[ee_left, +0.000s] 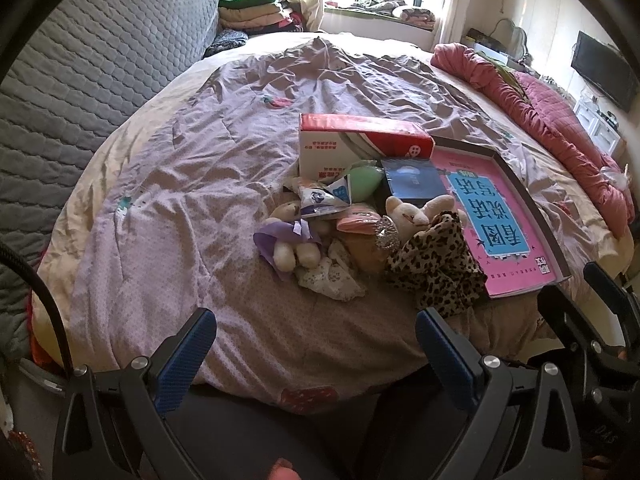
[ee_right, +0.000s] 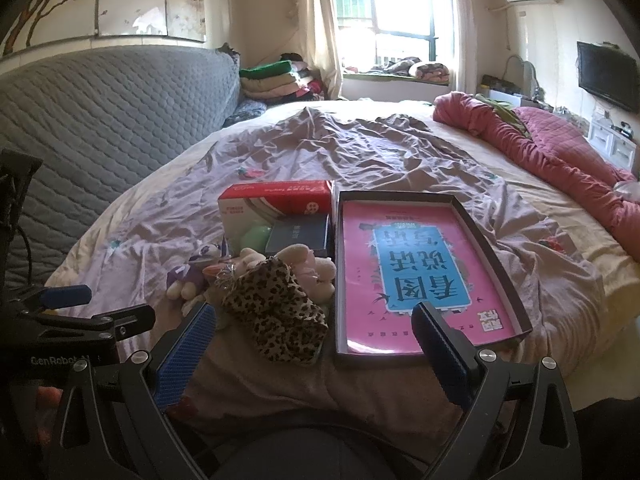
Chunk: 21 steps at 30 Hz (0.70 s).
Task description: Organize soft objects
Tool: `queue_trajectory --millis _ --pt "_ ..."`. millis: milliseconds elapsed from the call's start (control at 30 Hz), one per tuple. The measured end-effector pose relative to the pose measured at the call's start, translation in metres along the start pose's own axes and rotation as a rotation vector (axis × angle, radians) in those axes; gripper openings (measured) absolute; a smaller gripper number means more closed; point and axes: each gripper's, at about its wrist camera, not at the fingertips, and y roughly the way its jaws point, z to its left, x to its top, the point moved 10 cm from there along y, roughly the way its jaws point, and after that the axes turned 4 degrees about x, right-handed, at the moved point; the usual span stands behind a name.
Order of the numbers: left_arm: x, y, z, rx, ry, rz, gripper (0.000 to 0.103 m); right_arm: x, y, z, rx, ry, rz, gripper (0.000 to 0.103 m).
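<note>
On the far left a grey quilted headboard [ee_left: 100,52] runs off the edge of the left wrist view. The bed [ee_left: 192,208] is covered by a rumpled lilac sheet. The left hand-held gripper [ee_left: 316,344] hangs over the near edge of the bed, its blue-padded jaws wide apart with nothing between them.

Beyond it, near the middle of the bed, lies the heap of soft things. At its left a small cream plush toy [ee_left: 294,254] in purple wrapping lies on a pale flowered cloth [ee_left: 332,280]; its face is hidden. Behind it are a crumpled blue-and-white packet [ee_left: 324,196] and a green soft object [ee_left: 366,180], half tucked under a red-and-white carton [ee_left: 352,142]. What the pink and tan pieces in the middle of the heap are cannot be made out. A cream plush bear [ee_left: 412,214] lies beside a dark blue book [ee_left: 414,178], and a leopard-print cloth [ee_left: 436,268] covers its lower part.

In the right wrist view the right hand-held gripper [ee_right: 316,344] also has its jaws apart and empty; the leopard-print cloth sits just ahead of its left finger, not touching. To the right, a shallow dark box [ee_right: 496,248] holds a pink book [ee_right: 416,276], its near end partly hidden by the right finger. A red quilt [ee_right: 560,152] is bunched along the far right of the bed.
</note>
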Motion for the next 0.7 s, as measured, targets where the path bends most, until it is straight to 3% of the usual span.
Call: queue_trajectory --millis 433,700 --pt "-0.001 0.024 0.027 -0.021 -0.06 0.042 0.101 -0.003 0.024 0.004 0.035 -0.009 0.054 0.099" --pt "0.001 0.039 0.041 -0.034 -0.1 0.062 0.1 -0.007 0.05 0.011 0.065 -0.081 0.119 0.099"
